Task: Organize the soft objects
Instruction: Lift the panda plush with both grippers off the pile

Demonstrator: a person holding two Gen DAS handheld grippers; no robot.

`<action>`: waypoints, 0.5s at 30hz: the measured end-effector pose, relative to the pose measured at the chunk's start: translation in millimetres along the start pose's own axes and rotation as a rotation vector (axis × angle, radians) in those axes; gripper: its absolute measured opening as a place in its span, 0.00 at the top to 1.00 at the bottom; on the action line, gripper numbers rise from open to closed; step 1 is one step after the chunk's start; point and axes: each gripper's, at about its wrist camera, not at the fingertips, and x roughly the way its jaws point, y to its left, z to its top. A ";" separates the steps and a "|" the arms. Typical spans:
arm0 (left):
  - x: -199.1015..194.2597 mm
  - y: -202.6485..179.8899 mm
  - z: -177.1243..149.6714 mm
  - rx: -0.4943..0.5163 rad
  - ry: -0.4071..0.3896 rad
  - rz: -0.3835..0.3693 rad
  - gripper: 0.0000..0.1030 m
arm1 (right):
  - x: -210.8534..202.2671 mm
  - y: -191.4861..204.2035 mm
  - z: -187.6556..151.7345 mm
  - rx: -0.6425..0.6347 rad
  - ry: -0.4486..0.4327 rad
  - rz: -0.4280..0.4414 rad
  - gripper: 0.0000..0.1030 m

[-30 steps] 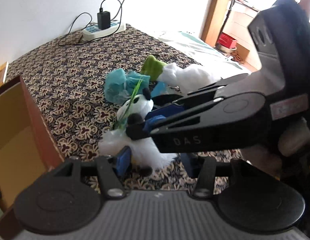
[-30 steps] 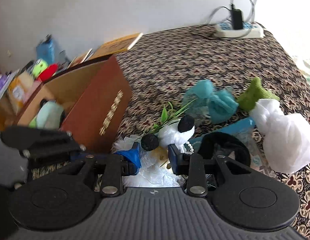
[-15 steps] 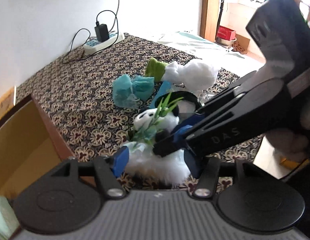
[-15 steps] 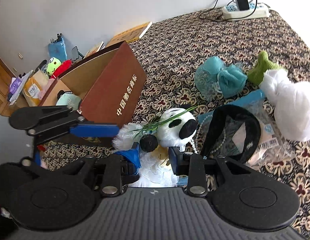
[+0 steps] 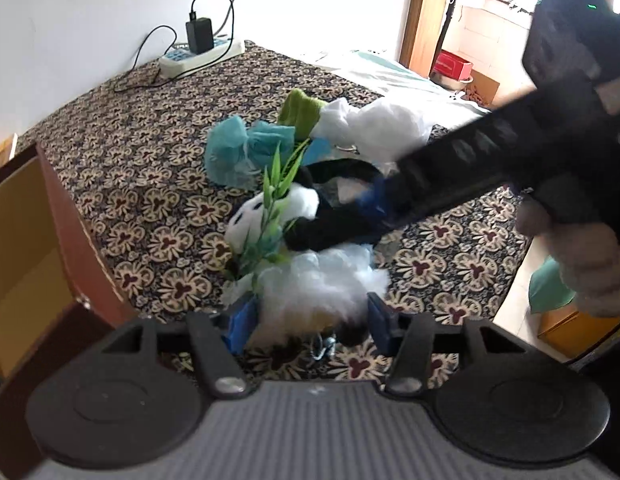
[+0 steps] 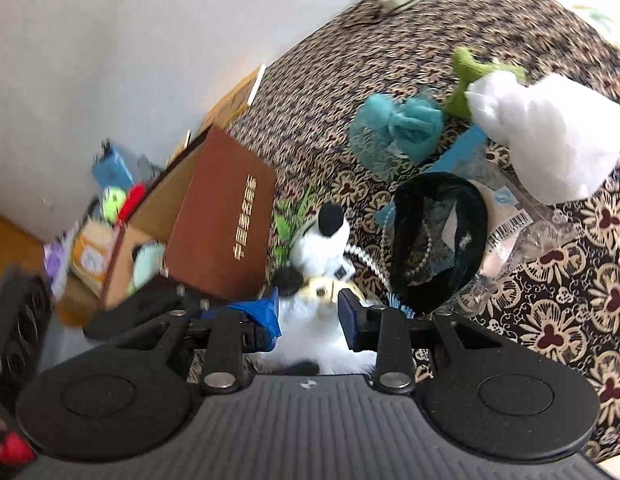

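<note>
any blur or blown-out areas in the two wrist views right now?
Left wrist view: the right gripper crossing the frame is motion-smeared, and the doorway at top right is blown out white. Right wrist view: the whole frame is tilted and slightly smeared, worst at the clutter by the wall, while the panda plush stays readable.

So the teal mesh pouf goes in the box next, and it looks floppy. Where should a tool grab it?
Grip the teal mesh pouf at its pinched middle, coming from above. The two puffed lobes flare out either side of that waist, so it is likely the firmest, narrowest part, and it lies clear of the green sock.
</note>
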 end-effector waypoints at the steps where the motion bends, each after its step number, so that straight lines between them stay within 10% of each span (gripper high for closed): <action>1: -0.3 -2.1 0.6 -0.002 -0.004 -0.003 0.47 | 0.0 -0.3 1.7 0.009 -0.007 0.000 0.83; 15: -23.0 11.2 -8.5 -0.119 -0.045 -0.058 0.38 | -0.4 -0.9 0.3 -0.153 0.016 -0.035 0.81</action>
